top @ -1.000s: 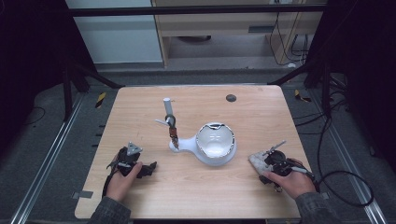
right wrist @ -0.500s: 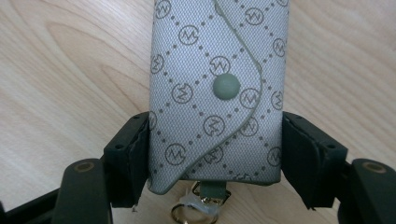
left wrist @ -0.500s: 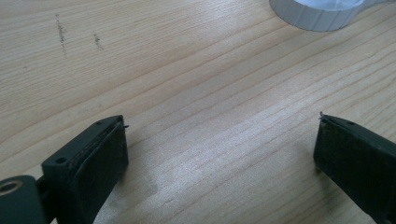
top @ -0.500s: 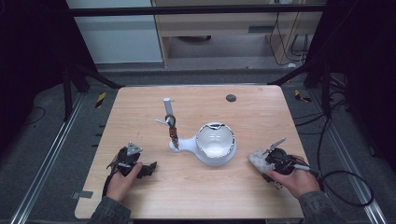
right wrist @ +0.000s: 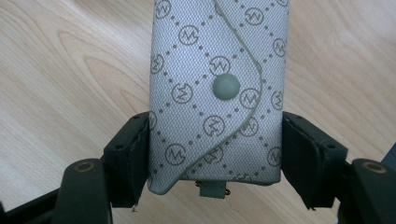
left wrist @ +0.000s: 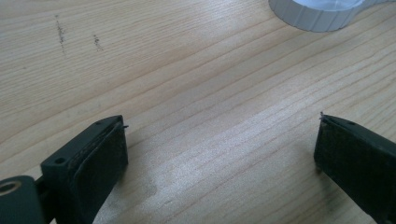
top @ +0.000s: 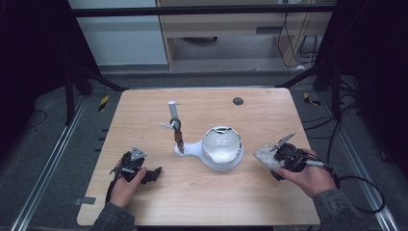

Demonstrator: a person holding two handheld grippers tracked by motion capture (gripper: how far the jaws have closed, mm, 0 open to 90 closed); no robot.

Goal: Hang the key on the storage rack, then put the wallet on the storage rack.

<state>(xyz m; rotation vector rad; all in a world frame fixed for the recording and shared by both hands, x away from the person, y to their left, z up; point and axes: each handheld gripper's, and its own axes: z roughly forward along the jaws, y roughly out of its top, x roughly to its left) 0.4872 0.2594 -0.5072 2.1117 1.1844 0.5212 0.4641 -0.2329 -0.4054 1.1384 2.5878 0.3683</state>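
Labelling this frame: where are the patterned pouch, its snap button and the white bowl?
patterned pouch [right wrist: 196, 135]: right gripper view, front flap.
snap button [right wrist: 226, 87]: right gripper view, its centre.
white bowl [top: 221, 143]: high view, inside.

A pale wooden table [top: 144, 110] stood on dark grey floor [top: 43, 144]. Beyond its far edge were a wooden cabinet [top: 226, 24] and a white panel [top: 115, 33]. Black cables [top: 346, 125] trailed right.

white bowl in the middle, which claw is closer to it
Right. The right claw, shut on a patterned pouch, sits just off the white bowl's right side. The left claw, open on bare wood, is farther off, toward the near left.
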